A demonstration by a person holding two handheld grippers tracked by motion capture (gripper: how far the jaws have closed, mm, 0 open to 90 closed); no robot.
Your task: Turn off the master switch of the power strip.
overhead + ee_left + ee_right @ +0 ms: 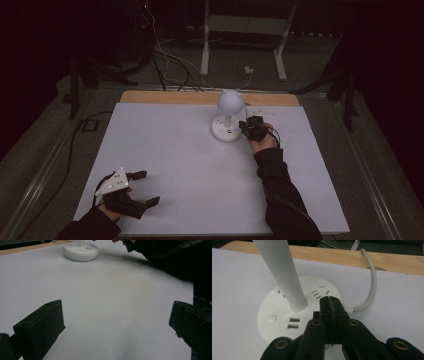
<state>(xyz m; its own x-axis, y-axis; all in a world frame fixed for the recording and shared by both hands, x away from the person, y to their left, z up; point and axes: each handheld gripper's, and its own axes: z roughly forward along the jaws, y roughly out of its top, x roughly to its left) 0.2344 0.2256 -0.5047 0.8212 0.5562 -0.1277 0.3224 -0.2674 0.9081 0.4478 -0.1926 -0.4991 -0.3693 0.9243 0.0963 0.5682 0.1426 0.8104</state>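
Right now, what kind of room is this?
Probably a lab or recording studio, not a home. A white-covered table stands in a dark room, loose cables run over the floor behind it, and a metal stand sits farther back. A white desk lamp is the only prop.

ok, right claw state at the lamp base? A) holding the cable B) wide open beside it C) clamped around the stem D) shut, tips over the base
D: in the right gripper view the right claw has its jaws pressed together, tips over the rim of the lamp base, clear of the stem and the cable.
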